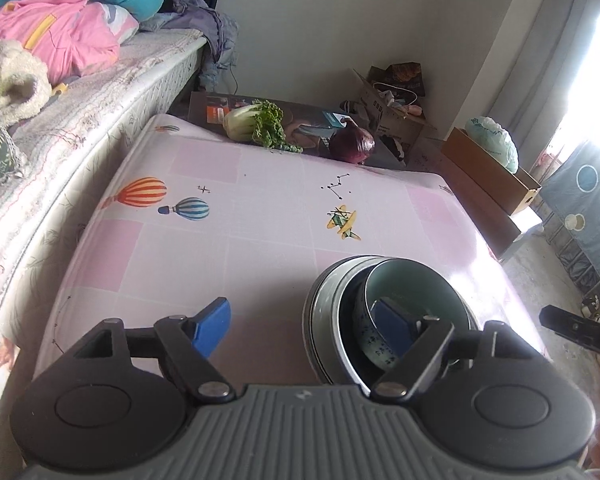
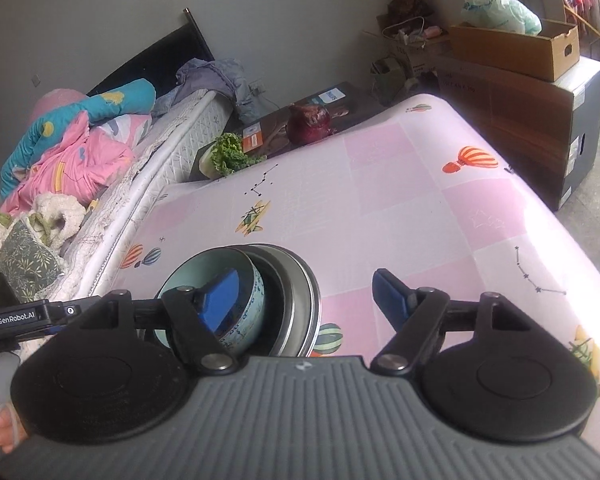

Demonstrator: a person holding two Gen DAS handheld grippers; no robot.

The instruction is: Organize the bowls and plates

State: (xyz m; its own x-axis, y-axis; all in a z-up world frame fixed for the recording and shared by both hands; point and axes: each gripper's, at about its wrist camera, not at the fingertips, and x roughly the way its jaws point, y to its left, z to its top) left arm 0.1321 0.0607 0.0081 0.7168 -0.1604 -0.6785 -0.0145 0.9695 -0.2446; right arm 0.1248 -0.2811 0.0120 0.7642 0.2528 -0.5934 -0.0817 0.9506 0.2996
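Seen on the pink-patterned counter (image 1: pixel 204 248): a small pale-green bowl (image 1: pixel 412 284) nested, tilted, inside a larger grey metal bowl (image 1: pixel 320 312), which in turn appeared to sit on a rimmed plate (image 2: pixel 314 300), though that lowest layer could not be told for certain. Found near the front edge, to the right of the left gripper (image 1: pixel 300 324) and to the left of the right gripper (image 2: pixel 306 300), so between the two. Both pairs of fingers held wide apart, clamped on nothing. Left gripper's right-hand blue pad (image 1: pixel 392 328) poised over or just within the small bowl's near rim, its other pad (image 1: pixel 212 326) over bare cloth well clear of the stack; mirrored on the right gripper, with its left-hand pad (image 2: pixel 220 300) at the small bowl and the other (image 2: pixel 392 300) over open counter. No long axis to speak of, the bowls being round; rim the only purchase. Neither side clearly nearer, judged from these views. Left untouched at the far edge: a leafy cabbage (image 1: pixel 252 122) and a red onion (image 1: pixel 352 144).
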